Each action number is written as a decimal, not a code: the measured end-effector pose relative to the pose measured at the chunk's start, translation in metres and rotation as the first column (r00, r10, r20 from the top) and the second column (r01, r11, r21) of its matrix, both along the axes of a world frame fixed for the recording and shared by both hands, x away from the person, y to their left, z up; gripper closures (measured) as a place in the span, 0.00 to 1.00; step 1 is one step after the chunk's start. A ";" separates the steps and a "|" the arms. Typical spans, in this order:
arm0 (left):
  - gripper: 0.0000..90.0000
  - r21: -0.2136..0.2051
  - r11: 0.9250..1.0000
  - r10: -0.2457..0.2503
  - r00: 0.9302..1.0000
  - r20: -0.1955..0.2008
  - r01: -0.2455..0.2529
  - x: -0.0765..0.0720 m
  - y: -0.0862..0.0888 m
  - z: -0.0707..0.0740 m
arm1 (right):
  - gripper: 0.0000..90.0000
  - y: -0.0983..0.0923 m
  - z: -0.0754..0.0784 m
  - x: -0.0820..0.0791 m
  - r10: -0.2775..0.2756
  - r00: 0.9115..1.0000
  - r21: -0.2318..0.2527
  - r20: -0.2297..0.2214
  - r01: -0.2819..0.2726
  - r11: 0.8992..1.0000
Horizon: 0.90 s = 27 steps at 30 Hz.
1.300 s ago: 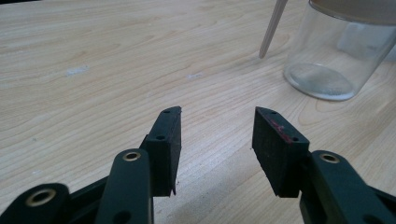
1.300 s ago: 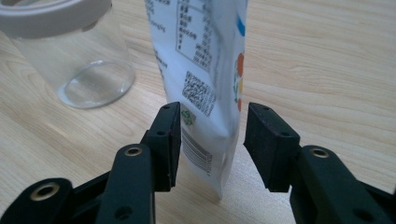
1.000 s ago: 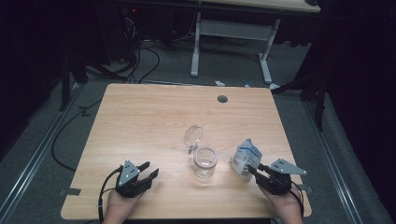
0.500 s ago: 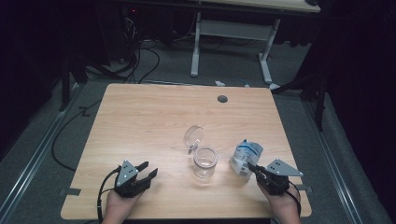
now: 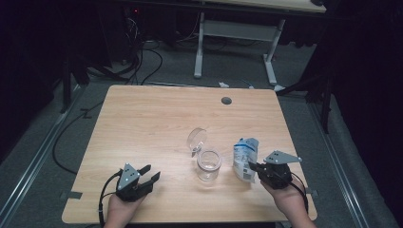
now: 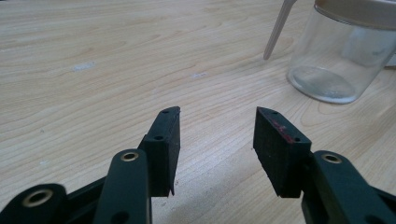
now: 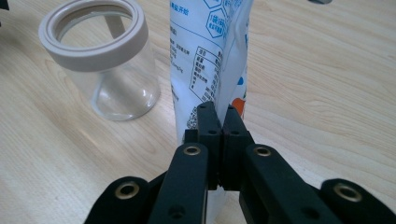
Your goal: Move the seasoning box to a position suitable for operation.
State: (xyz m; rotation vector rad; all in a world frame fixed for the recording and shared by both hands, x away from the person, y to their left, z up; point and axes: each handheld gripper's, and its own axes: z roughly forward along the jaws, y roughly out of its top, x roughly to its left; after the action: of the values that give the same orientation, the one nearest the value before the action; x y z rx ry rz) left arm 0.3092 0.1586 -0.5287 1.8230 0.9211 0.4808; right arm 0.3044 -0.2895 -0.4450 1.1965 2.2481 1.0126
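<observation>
The right gripper (image 5: 252, 167) sits at the near right edge of the light wooden tabletop (image 5: 152, 118), with the hand (image 5: 285, 199) low behind it. Its jaws have just squeezed tight on the side of a white and blue plastic pouch (image 7: 210, 56), which stands up beside a clear glass jar with a cream rim (image 7: 100, 56). The left gripper (image 6: 217, 135) rests near the left edge, jaws partly open and holding nothing.

The white and blue pouch (image 7: 212, 51) carries printed Chinese text, mostly too small to read. Near its top edge a blue hexagon holds "1袋" above further characters. Lower down sits a boxed table of small print, and below that part of a QR code.
</observation>
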 end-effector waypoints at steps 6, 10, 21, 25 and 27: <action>0.57 -0.010 1.000 -0.003 1.000 0.003 0.003 0.000 0.000 0.000 | 1.00 0.004 0.016 0.010 0.000 0.995 -0.036 -0.100 -0.004 0.999; 0.56 -0.014 1.000 -0.010 1.000 0.007 0.010 -0.001 0.000 0.000 | 1.00 0.006 0.026 0.018 -0.007 0.986 -0.064 -0.164 -0.003 0.998; 0.56 -0.026 0.999 -0.027 0.999 0.028 0.028 -0.003 0.001 0.001 | 1.00 0.012 0.040 0.028 -0.009 0.963 -0.146 -0.268 -0.031 0.989; 0.55 -0.020 0.999 -0.042 0.998 0.040 0.043 -0.005 -0.001 0.002 | 1.00 0.016 0.045 0.032 -0.010 0.945 -0.176 -0.328 -0.051 0.983; 0.55 -0.017 0.999 -0.045 0.998 0.040 0.045 -0.004 -0.001 0.002 | 1.00 0.016 0.047 0.033 -0.010 0.939 -0.189 -0.345 -0.059 0.980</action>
State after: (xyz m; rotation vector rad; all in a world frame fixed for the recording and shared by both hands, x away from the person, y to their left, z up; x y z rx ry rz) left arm 0.3047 0.1573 -0.5265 1.8079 0.8536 0.4768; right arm 0.3379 -0.2733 -0.3985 1.3447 2.5637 0.6031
